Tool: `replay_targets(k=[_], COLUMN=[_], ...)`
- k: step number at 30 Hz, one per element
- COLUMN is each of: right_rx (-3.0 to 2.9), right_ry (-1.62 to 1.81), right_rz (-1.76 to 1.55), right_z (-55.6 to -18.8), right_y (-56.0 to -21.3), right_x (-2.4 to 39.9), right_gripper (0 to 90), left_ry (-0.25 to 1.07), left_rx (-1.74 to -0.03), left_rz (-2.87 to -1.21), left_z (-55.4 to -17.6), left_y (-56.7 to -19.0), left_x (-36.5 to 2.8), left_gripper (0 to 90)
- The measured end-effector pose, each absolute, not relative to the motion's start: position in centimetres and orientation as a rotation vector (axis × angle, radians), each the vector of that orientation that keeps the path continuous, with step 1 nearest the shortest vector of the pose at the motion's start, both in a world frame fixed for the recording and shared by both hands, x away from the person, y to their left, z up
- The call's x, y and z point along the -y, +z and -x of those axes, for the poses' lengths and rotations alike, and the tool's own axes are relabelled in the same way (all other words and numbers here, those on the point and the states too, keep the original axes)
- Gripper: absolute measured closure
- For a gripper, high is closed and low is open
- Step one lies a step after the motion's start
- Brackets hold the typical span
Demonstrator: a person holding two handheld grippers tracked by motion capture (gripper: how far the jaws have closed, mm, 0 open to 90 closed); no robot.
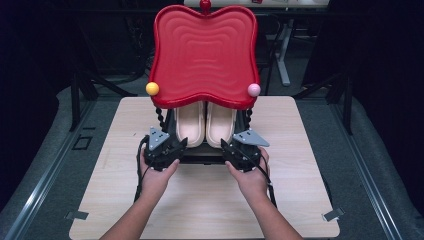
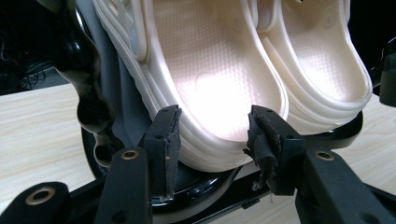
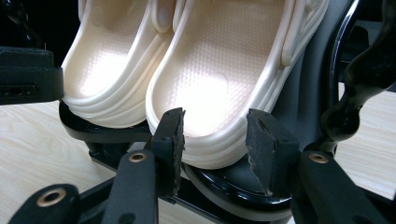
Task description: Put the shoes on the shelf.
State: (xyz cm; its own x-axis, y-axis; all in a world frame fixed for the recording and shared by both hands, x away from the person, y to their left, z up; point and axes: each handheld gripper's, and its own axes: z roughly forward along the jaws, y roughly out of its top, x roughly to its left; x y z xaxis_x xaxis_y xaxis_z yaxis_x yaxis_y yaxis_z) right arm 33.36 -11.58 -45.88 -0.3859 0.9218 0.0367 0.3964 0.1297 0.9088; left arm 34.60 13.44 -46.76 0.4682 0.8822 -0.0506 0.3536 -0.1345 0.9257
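Two cream clogs stand side by side, heels toward me, on the black lower shelf [image 1: 200, 159] of a small stand. The left clog [image 1: 190, 122] [image 2: 205, 60] has my left gripper [image 1: 177, 145] [image 2: 212, 133] at its heel, jaws open, one pad on each side of the heel rim and neither pressing. The right clog [image 1: 221, 122] [image 3: 224, 60] has my right gripper [image 1: 227, 146] [image 3: 212, 133] at its heel in the same way, open. The clogs' toes are hidden under the stand's red top.
A wavy red top [image 1: 205, 55] with a yellow ball [image 1: 152, 88] and a pink ball [image 1: 254, 90] at its front corners overhangs the clogs. Twisted black posts [image 2: 93, 107] [image 3: 359, 79] flank them. The stand sits on a light wooden table [image 1: 210, 200], with dark floor around it.
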Motion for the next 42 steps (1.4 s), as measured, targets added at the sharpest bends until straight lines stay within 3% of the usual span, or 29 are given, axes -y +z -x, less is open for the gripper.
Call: replay_targets(k=[9, 42], right_rx=[-1.861, -1.876], right_ry=[1.227, 1.25], right_rz=[-1.304, -1.343], right_z=[-34.0, -35.7], right_y=[-46.3, -46.5], right_x=[11.5, 11.4], right_gripper=[54.9, 57.2], left_ry=[0.644, 0.698], left_rx=[-1.095, -1.096], left_rz=[-1.68, -1.701], left_z=[-35.4, -36.9], left_y=[-47.2, -47.7], left_x=[-13.3, -12.6], left_gripper=[49.5, 53.5])
